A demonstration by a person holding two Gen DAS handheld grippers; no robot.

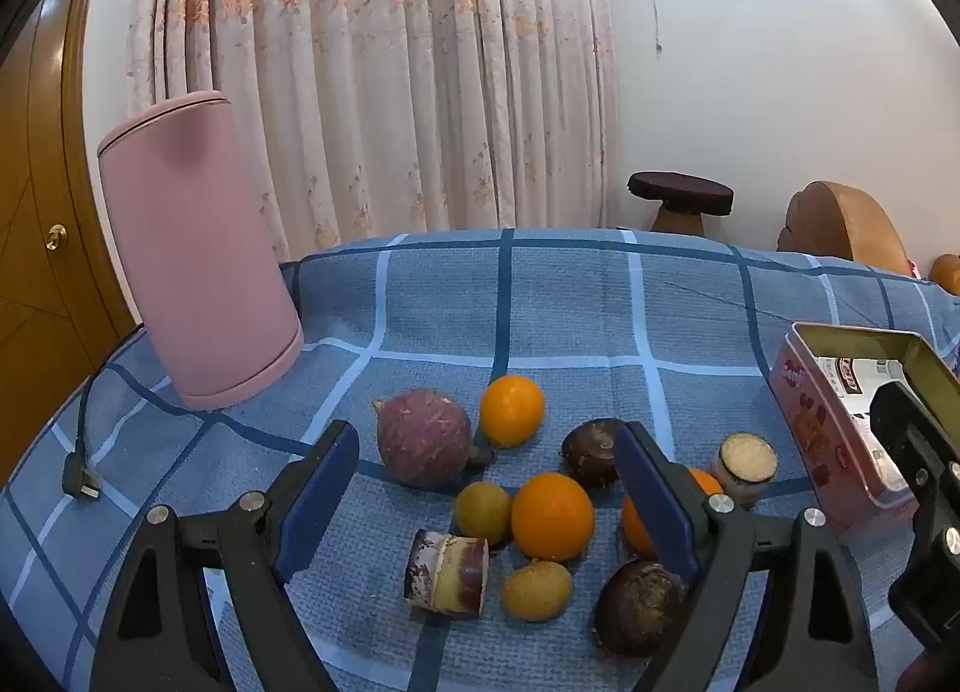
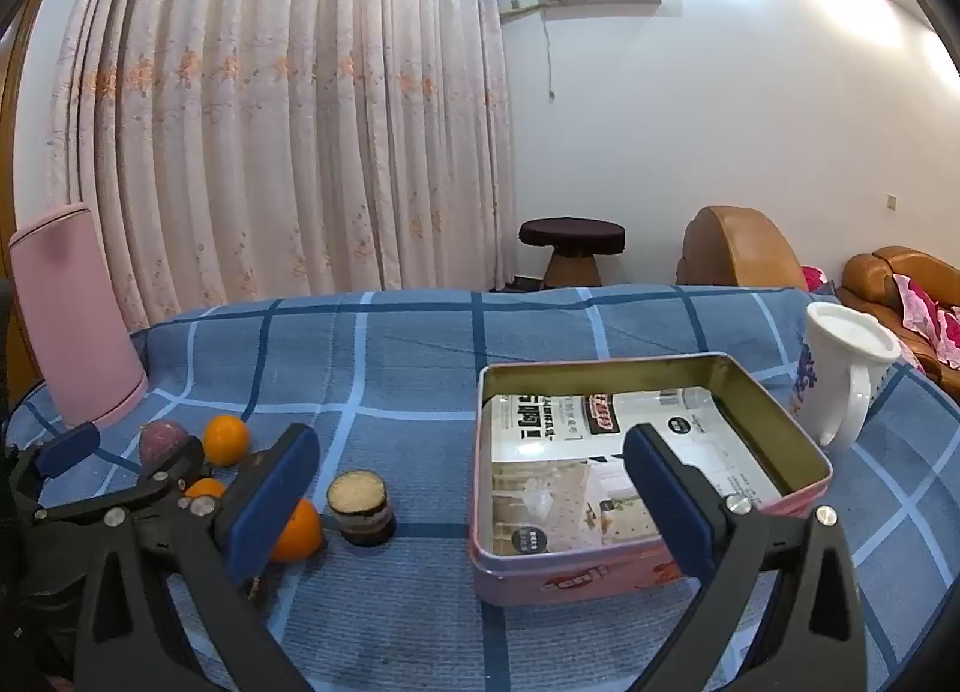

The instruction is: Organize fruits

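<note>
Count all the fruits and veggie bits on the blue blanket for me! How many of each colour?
Orange: 3
Yellow-green: 2
Dark brown round: 2
Purple round: 1
Cut purple-skinned pieces: 2
Total: 10

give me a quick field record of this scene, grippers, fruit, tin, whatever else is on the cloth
left gripper: open, holding nothing, over the fruit pile
right gripper: open, holding nothing, in front of the tin
oranges: three, one nearest the middle
small yellowish fruits: two
sweet potato: behind the pile
cut cane pieces: two
tin: open, no fruit inside, only printed paper
mug: right of the tin
pink canister: far left on the cloth
tablecloth: blue check
</note>
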